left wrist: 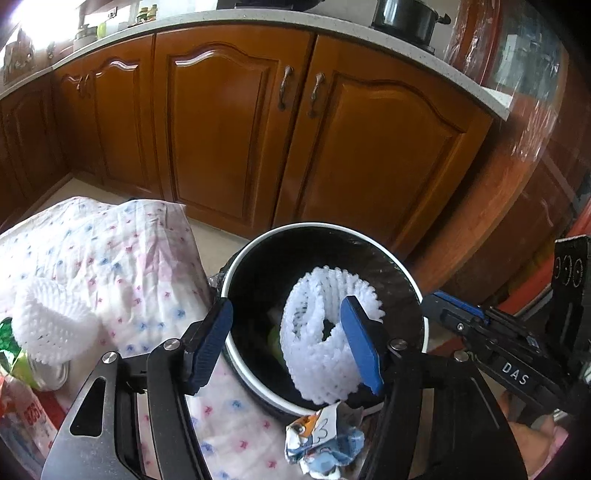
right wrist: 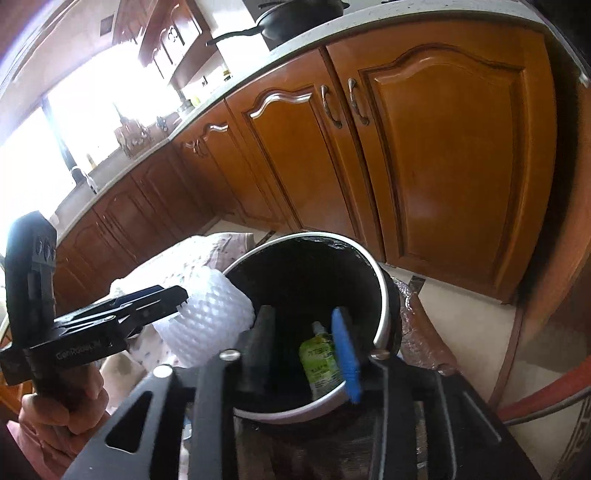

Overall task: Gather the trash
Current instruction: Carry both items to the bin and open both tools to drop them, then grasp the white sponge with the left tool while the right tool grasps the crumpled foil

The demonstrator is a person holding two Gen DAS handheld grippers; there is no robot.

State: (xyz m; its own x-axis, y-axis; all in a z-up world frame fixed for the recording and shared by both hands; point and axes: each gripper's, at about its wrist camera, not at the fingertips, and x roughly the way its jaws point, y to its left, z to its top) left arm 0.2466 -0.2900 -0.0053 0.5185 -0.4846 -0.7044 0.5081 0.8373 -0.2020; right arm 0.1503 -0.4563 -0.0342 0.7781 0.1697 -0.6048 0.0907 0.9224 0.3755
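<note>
Trash bin on kitchen floor by wooden cabinets; left gripper, right gripper both open.

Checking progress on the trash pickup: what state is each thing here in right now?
Left gripper: open, foam net beside its right finger.
Right gripper: open over the bin, nothing pressed between its fingers.
Foam net: over the bin mouth, not pinched.
Trash bin: uncovered, black-lined.
Green pouch: in the bin.
Second foam net: on the cloth, uncollected.
Crumpled wrapper: outside the bin.
Cabinet doors: closed.

Wooden cabinets under pale countertop; glaring, perhaps sunlit window.
</note>
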